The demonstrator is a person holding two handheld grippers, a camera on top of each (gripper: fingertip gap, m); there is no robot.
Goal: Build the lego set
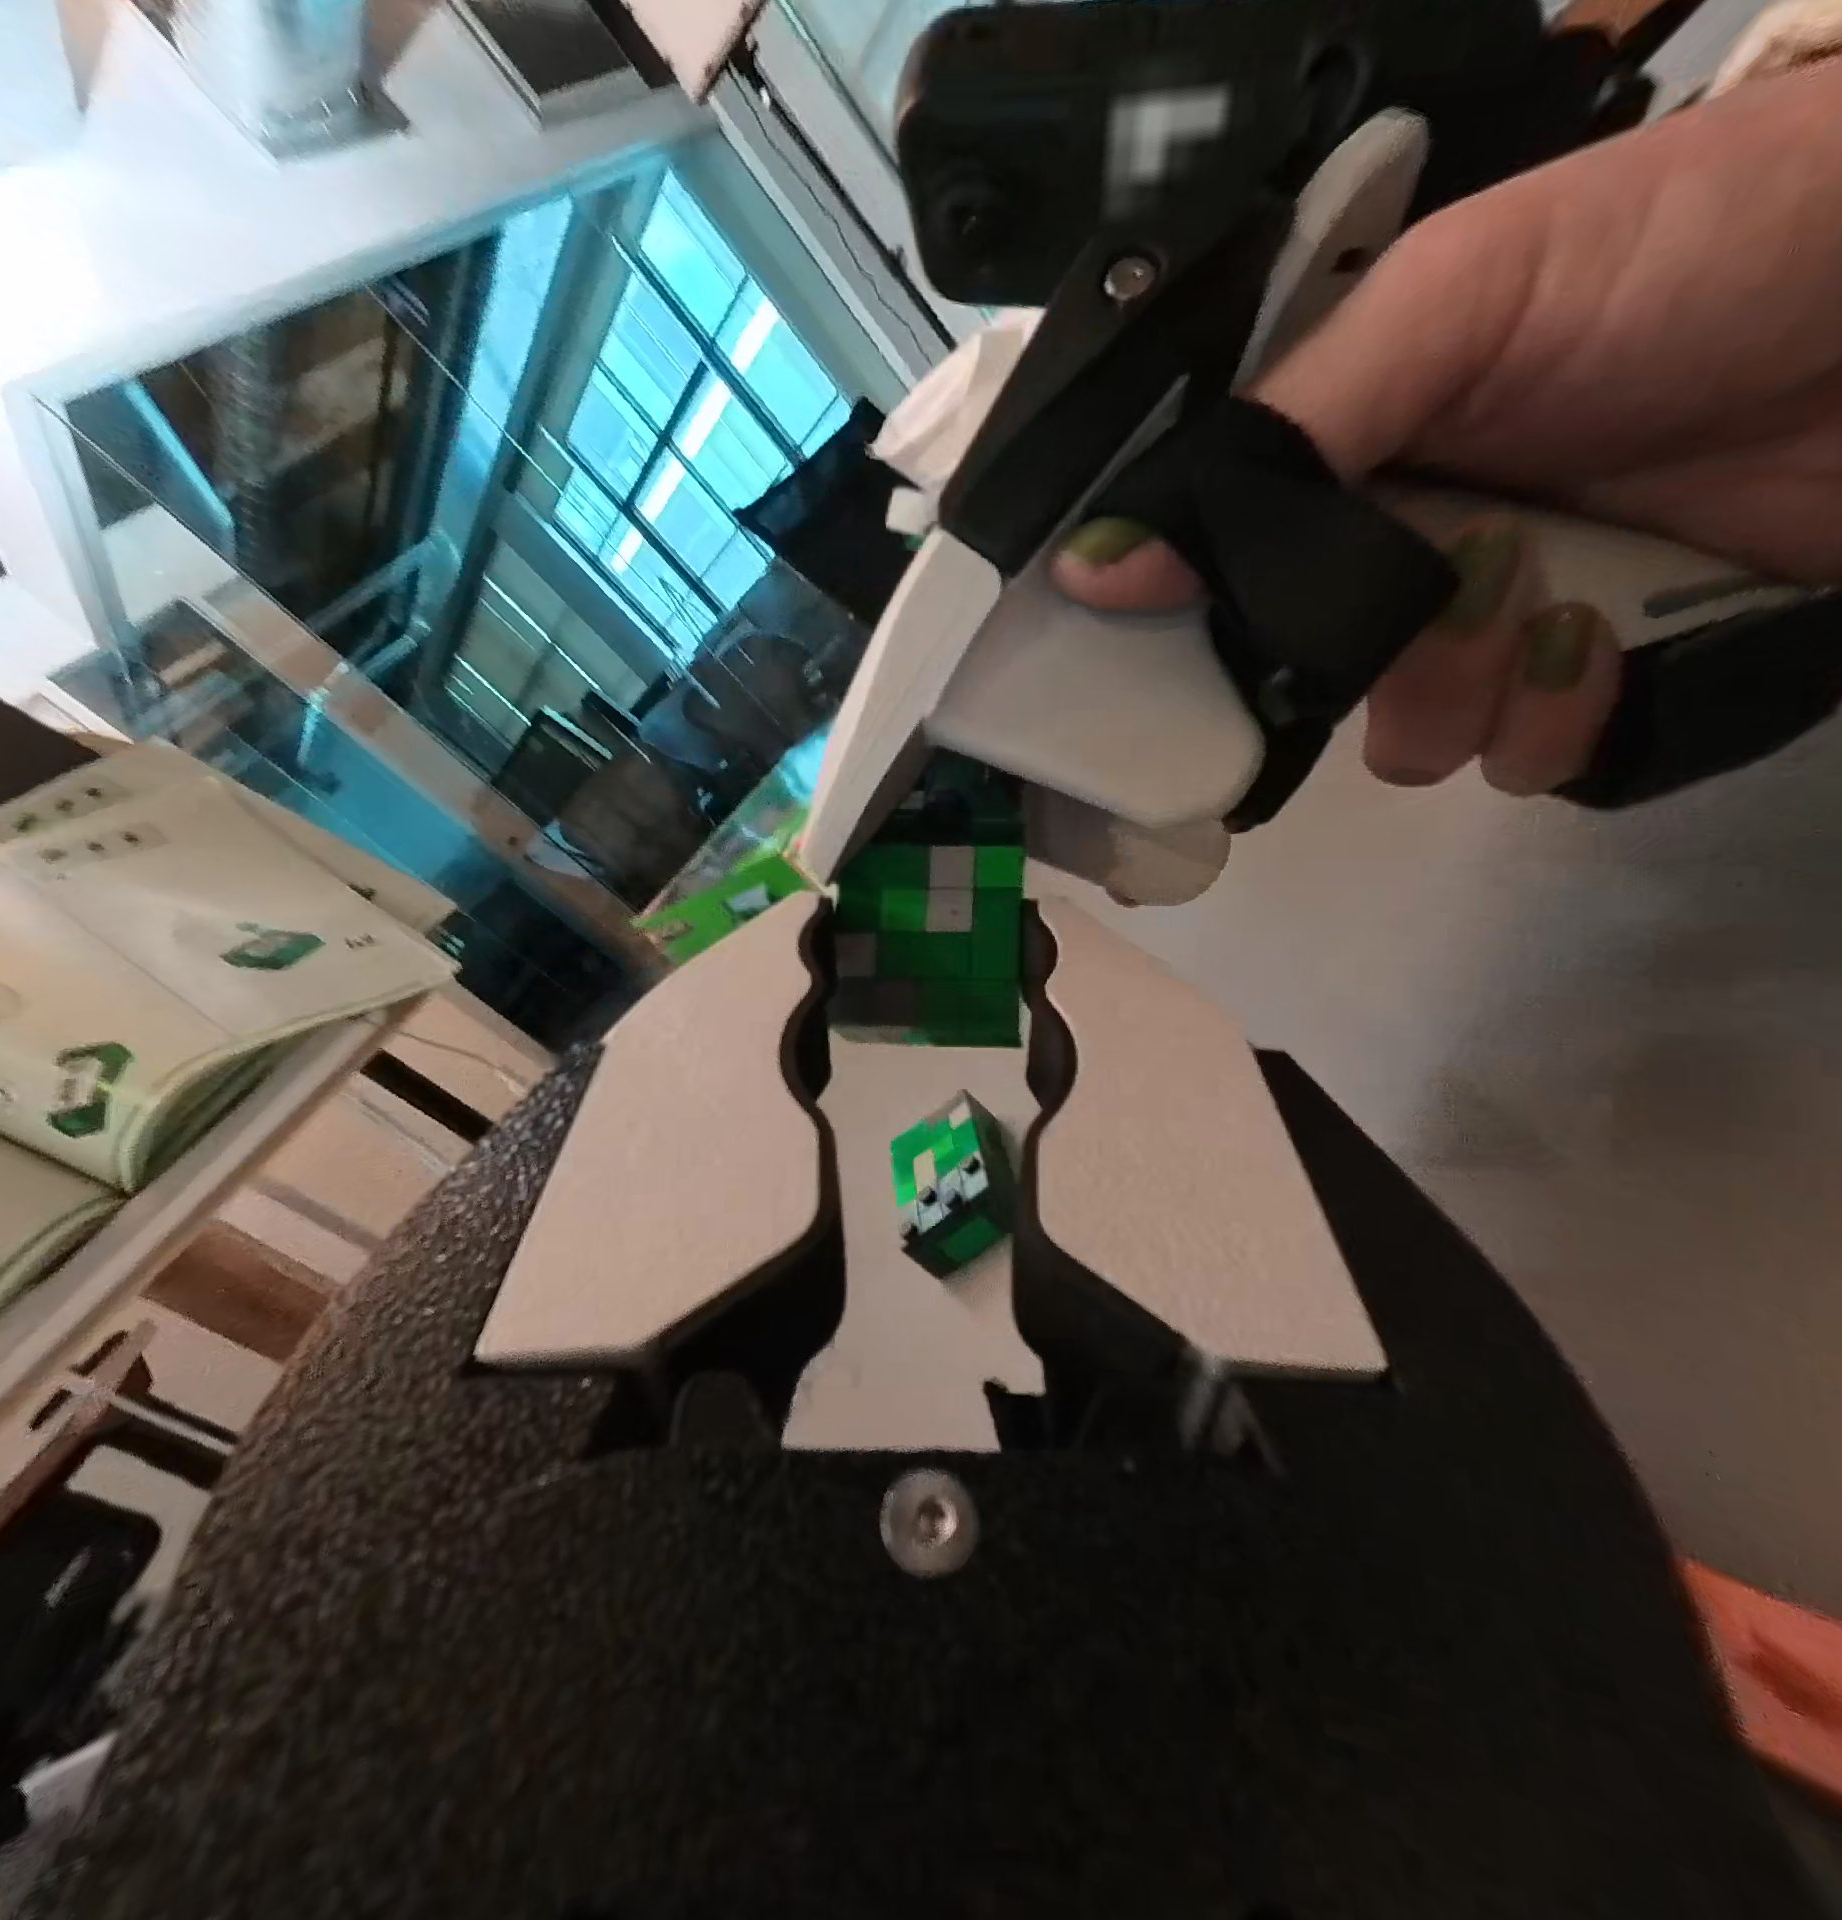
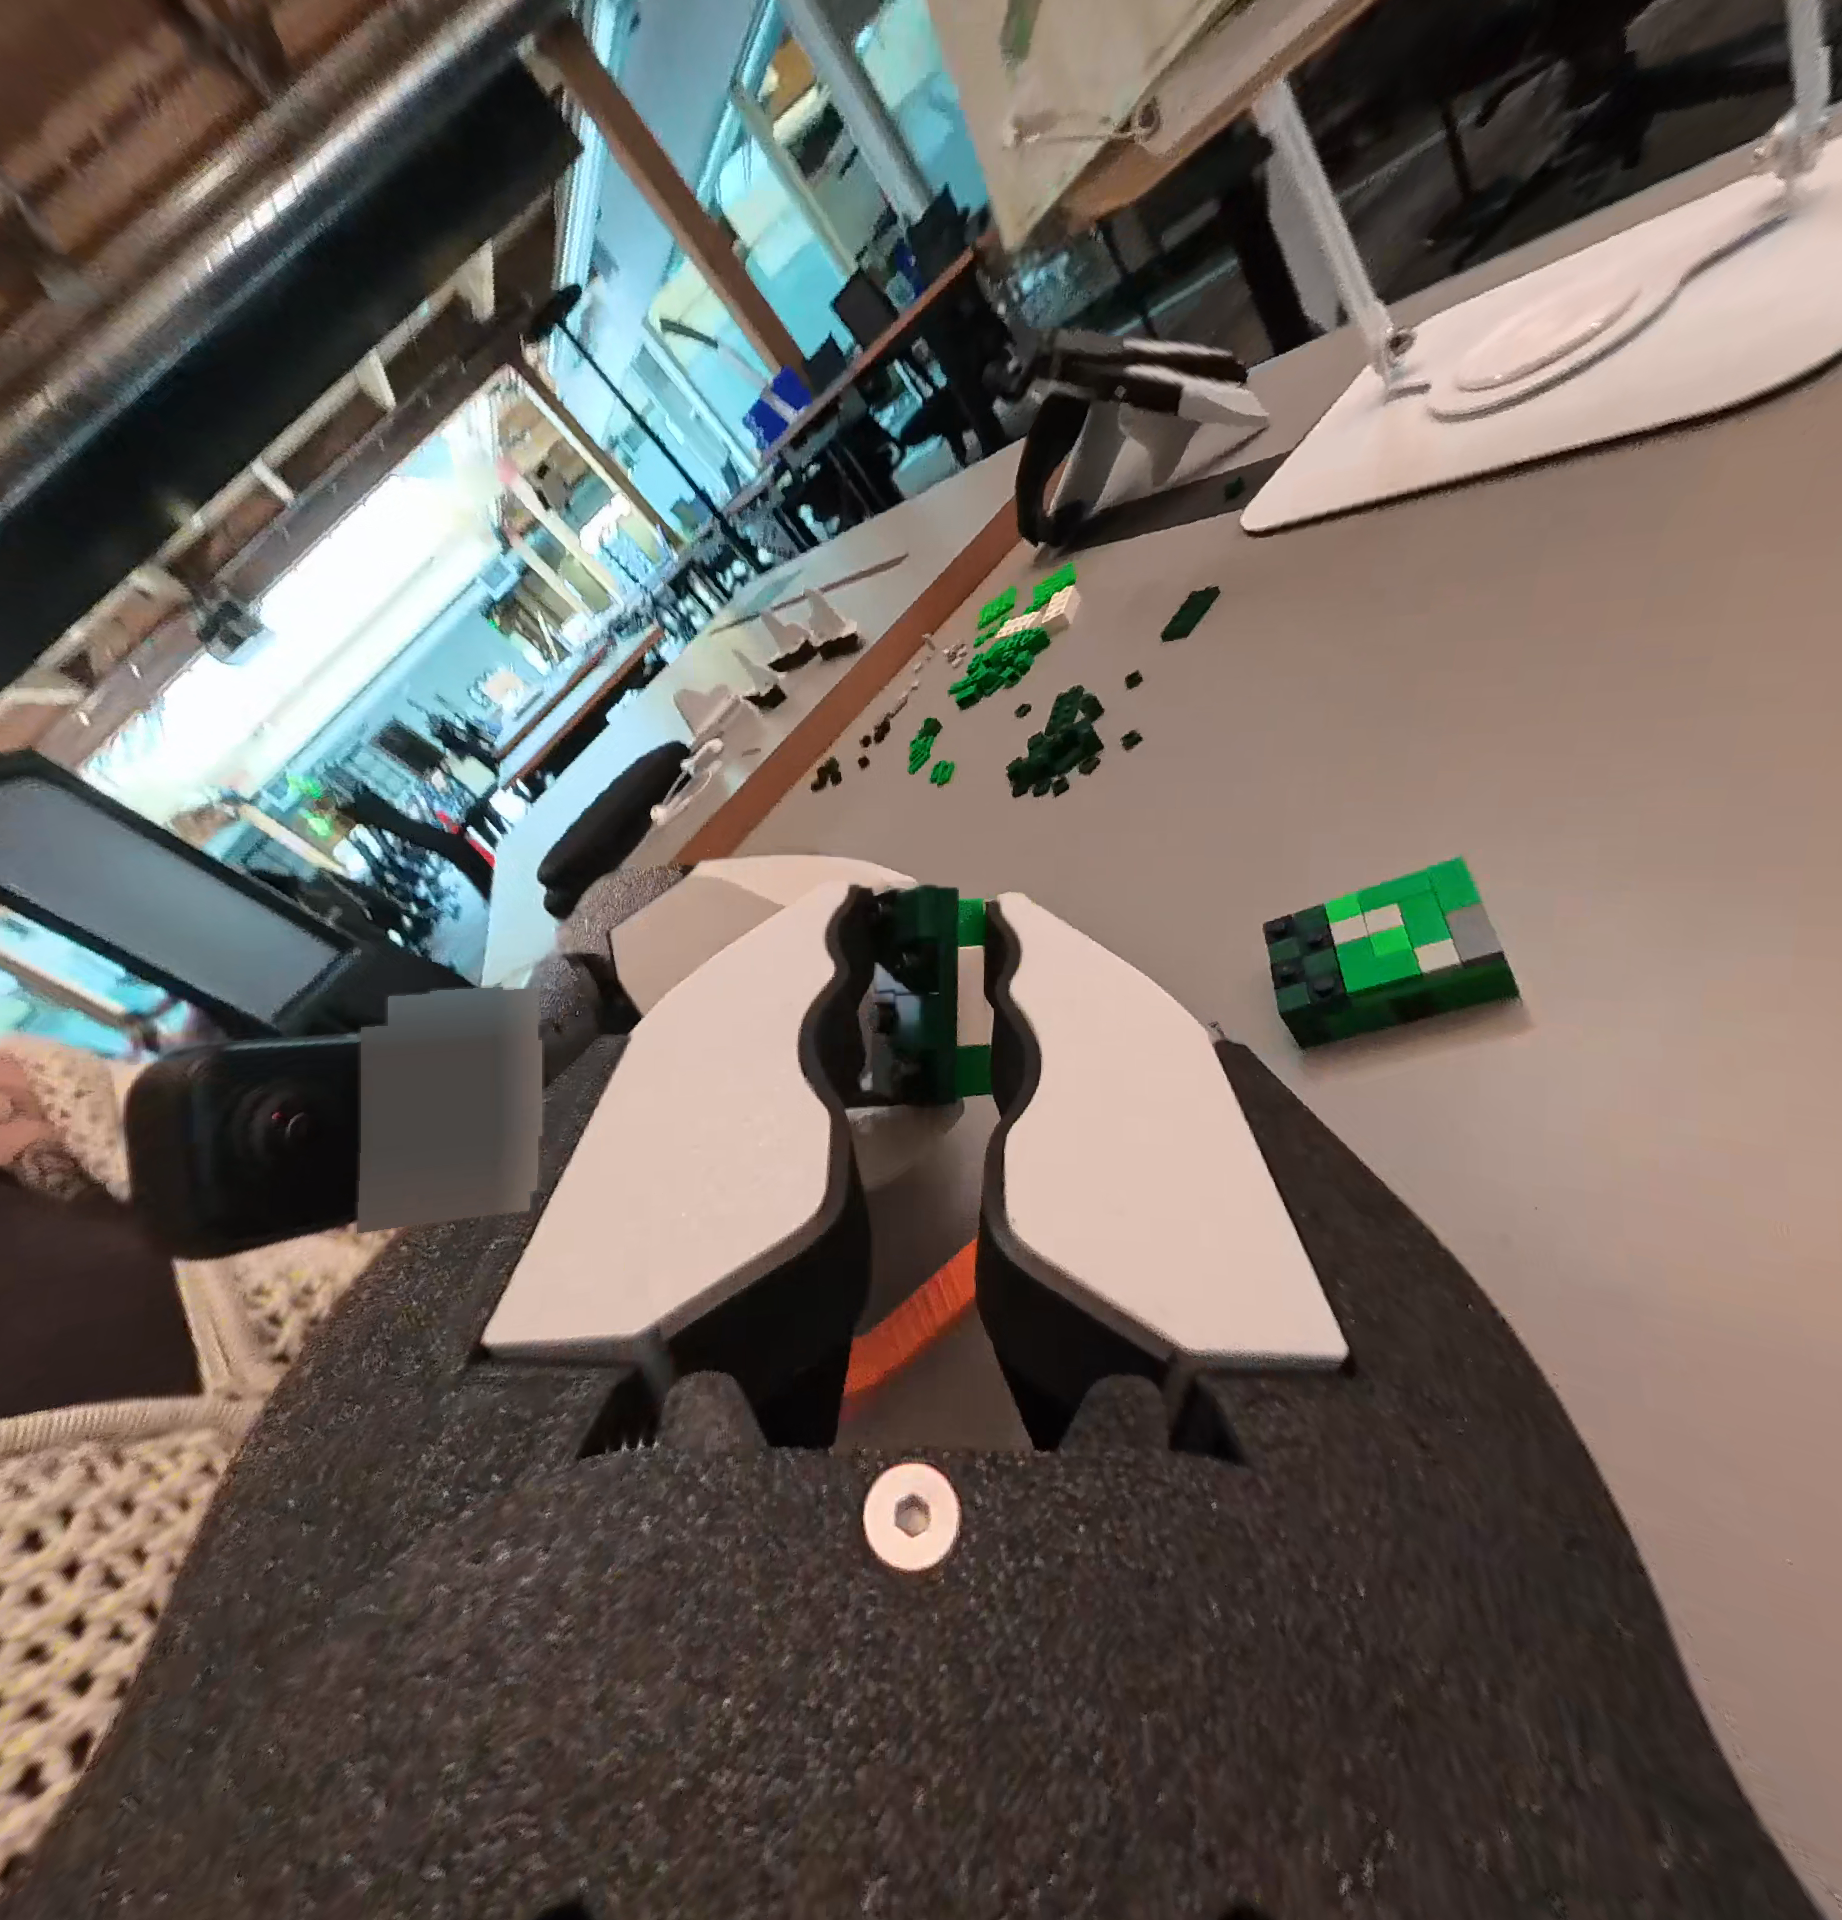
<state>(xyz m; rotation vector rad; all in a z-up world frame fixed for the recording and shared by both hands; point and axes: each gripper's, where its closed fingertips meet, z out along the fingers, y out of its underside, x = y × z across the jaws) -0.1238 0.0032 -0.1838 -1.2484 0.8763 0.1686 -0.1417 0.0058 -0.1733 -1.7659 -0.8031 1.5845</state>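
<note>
Right gripper [image 2: 922, 997]: clamped on green brick assembly [image 2: 943, 997].
Left gripper [image 1: 927, 997]: closed around same assembly.
Risk: twisting apart, dropping near flat green panel [image 2: 1390, 951].

Green lego pieces, partly built

A green-grey slab [image 1: 932, 956] stands pinched between both grippers' fingertips; a small block [image 1: 948, 1184] lies below it, loose bricks [image 2: 1010, 675] scattered far ahead.

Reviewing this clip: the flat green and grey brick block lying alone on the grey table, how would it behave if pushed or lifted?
The flat green and grey brick block lies broad and low on the grey table, so it would probably slide rather than tip or roll. Its smooth plastic may slip in the jaws. Built from many small bricks, it could split at a seam if squeezed or pried unevenly.
</note>
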